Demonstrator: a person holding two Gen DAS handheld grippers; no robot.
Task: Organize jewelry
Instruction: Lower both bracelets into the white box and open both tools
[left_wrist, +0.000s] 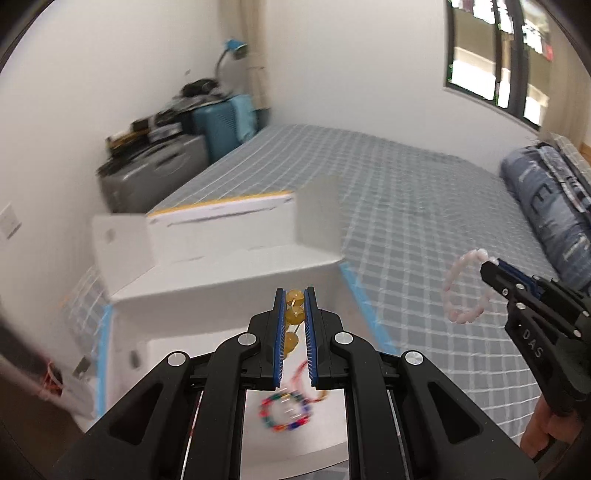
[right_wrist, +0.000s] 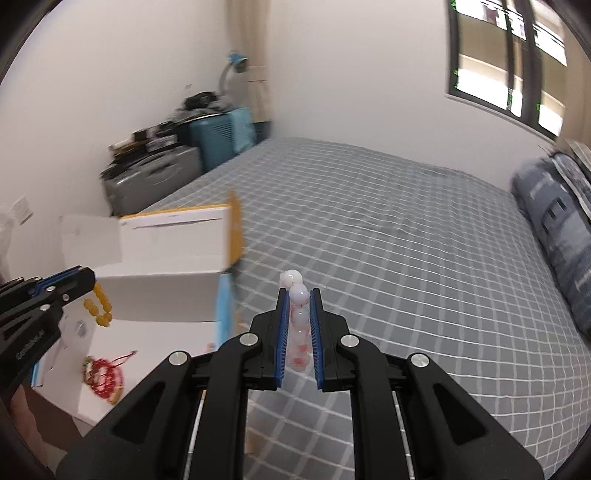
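Left hand-held gripper (left_wrist: 294, 295) pinches amber bracelet (left_wrist: 294, 316); only right view shows red bracelet (right_wrist: 105, 376).

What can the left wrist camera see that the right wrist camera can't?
Only the left wrist view shows the rainbow-coloured bracelet lying on the white surface, and the pink bracelet dangling as a full loop from the right gripper. Only the right wrist view shows the red bracelet and the yellow bracelet hanging from the left gripper. Both show the white box, the checked bed and the window.
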